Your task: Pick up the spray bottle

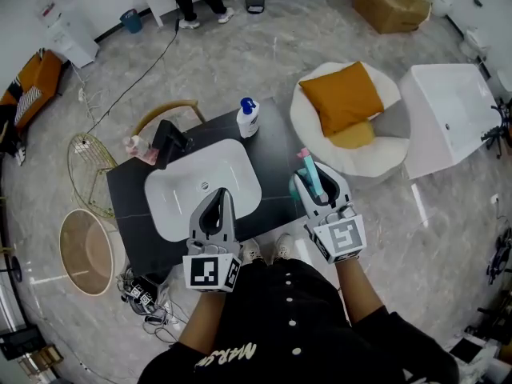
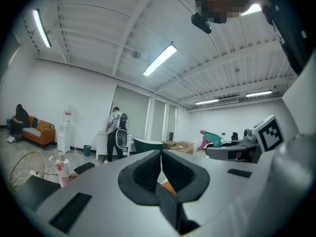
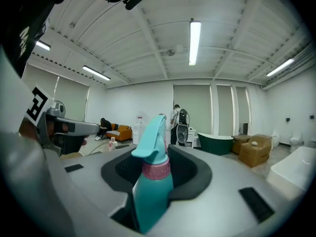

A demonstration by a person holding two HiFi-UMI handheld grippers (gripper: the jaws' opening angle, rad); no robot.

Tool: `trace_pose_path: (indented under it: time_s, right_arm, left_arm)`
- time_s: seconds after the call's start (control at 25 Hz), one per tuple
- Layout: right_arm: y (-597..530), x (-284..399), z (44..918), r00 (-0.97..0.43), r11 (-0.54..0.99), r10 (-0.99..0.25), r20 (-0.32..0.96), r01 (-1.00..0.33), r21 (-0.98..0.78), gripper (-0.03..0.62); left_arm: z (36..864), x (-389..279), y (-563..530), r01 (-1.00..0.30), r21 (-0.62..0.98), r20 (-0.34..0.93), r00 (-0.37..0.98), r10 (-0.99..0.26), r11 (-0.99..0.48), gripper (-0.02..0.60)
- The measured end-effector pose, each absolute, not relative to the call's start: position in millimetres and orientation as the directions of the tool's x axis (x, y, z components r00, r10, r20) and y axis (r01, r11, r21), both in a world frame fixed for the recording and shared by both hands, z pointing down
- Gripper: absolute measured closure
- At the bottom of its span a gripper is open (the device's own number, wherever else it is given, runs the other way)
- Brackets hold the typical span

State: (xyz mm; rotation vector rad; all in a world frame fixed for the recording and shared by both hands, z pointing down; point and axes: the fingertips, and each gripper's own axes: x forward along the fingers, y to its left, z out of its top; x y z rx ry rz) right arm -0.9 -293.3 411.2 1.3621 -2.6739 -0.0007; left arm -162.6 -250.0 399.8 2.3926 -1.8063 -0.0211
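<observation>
A teal spray bottle (image 1: 310, 173) with a pink collar stands upright between the jaws of my right gripper (image 1: 322, 179), which is shut on its body. In the right gripper view the spray bottle (image 3: 153, 184) fills the gap of the right gripper (image 3: 159, 154), nozzle pointing left. It hangs above the right end of the black counter (image 1: 276, 146). My left gripper (image 1: 217, 198) hovers over the white sink basin (image 1: 240, 162). The left gripper (image 2: 161, 157) has its jaws closed together on nothing.
A black faucet (image 1: 170, 144), a white bottle with a blue cap (image 1: 248, 118) and a small pink bottle (image 1: 134, 146) stand around the basin. A round white chair with orange cushions (image 1: 352, 98) is to the right. A wire basket (image 1: 86, 166) and a round bin (image 1: 86, 250) are to the left.
</observation>
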Motion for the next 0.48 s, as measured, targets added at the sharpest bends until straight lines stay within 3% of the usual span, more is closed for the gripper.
trace_pose_path:
  time_s: [0.48]
  right_arm:
    - [-283, 30, 363, -0.511, 0.512, -0.859, 0.038, -0.857, 0.054, 0.46]
  left_arm:
    - [372, -150, -270, -0.942, 0.093, 0.011, 0.326, -0.945, -0.323, 0.565]
